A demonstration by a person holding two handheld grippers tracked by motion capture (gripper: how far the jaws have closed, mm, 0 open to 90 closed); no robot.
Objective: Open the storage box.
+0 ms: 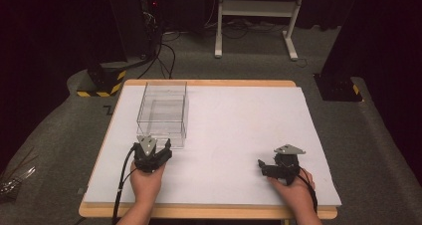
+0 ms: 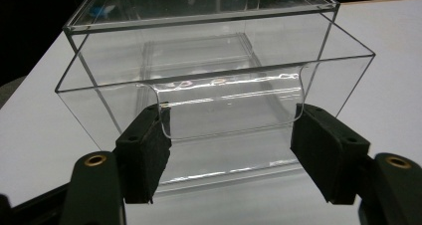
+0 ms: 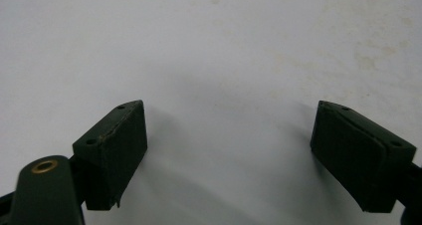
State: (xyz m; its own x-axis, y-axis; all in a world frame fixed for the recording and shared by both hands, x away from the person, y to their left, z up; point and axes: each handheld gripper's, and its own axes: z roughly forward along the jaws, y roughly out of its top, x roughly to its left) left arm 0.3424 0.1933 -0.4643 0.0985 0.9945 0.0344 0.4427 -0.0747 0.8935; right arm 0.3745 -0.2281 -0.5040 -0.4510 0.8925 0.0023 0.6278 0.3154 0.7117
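Standing on the left half of the white-covered wooden worktop [image 1: 239,135] is a clear square plastic box [image 1: 163,113] with a drawer-like front wall that has a cut-out notch [image 2: 226,108]. Just at its near wall sits the left claw [image 1: 160,146], its jaws parted to either side of the notched tab, pads [image 2: 149,145] beside the clear plastic without pressing it. Well apart, on the right, the right claw [image 1: 262,165] rests low over bare worktop, jaws wide open and empty.

Lab: dark curtains [image 1: 45,31], floor cables [image 1: 164,51], hazard-striped stand [image 1: 102,80].
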